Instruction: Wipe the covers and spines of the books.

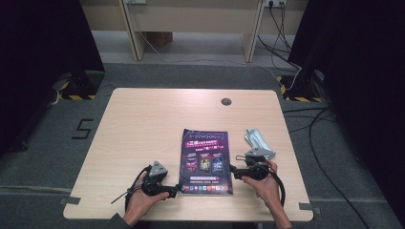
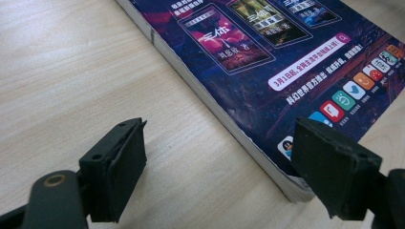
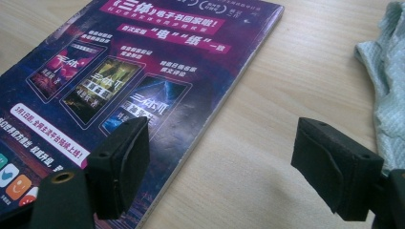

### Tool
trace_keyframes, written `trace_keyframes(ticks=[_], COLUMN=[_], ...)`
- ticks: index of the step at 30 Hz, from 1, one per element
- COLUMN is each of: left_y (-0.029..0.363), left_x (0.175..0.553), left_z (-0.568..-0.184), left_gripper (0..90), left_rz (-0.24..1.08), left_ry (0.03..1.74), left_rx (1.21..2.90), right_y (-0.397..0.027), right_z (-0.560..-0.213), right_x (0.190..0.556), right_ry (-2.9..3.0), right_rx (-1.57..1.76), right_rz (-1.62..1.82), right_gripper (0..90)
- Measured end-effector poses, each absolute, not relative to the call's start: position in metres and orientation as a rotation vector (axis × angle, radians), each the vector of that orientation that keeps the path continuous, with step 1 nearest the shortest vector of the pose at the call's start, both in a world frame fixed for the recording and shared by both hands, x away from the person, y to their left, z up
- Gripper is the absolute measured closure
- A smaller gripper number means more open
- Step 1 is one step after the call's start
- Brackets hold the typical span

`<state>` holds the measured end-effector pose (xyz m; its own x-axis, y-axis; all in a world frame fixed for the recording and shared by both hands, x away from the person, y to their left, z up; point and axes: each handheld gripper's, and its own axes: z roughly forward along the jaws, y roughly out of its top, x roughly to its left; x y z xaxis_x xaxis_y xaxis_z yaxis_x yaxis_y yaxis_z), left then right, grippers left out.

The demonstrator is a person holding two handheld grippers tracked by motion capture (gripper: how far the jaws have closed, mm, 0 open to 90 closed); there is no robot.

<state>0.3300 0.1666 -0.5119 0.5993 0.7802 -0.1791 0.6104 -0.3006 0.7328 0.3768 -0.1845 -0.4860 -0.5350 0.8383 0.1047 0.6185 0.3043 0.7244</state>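
Note:
A thick magazine (image 1: pixel 205 162) with a dark purple cover lies flat near the table's front edge. My left gripper (image 1: pixel 175 192) is open at its near left corner. In the left gripper view one jaw hangs over the cover (image 2: pixel 267 62) and the other over bare wood, straddling the page edge. My right gripper (image 1: pixel 232 169) is open at the magazine's right edge. In the right gripper view its left jaw is over the cover (image 3: pixel 119 81), its right jaw over the table beside a cloth.
A pale green-grey cloth (image 1: pixel 259 141) lies crumpled just right of the magazine, also at the right gripper view's edge (image 3: pixel 387 81). The light wooden table (image 1: pixel 143 124) has a round cable hole (image 1: pixel 226 101) at the back. Cables run across the floor to the right.

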Motion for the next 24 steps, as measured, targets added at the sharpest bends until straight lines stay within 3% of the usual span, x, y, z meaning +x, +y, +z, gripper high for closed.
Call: trace_keyframes(ticks=[24], left_y=[0.159], left_x=[0.343], left_z=[-0.515], left_gripper=[21.4], left_rz=[0.260], left_ry=[1.081], left_rx=[2.030], right_y=[-0.176], right_z=[-0.495], right_x=[0.392], right_ry=[2.303], right_rx=[1.328], right_rz=[1.036], right_gripper=[22.7])
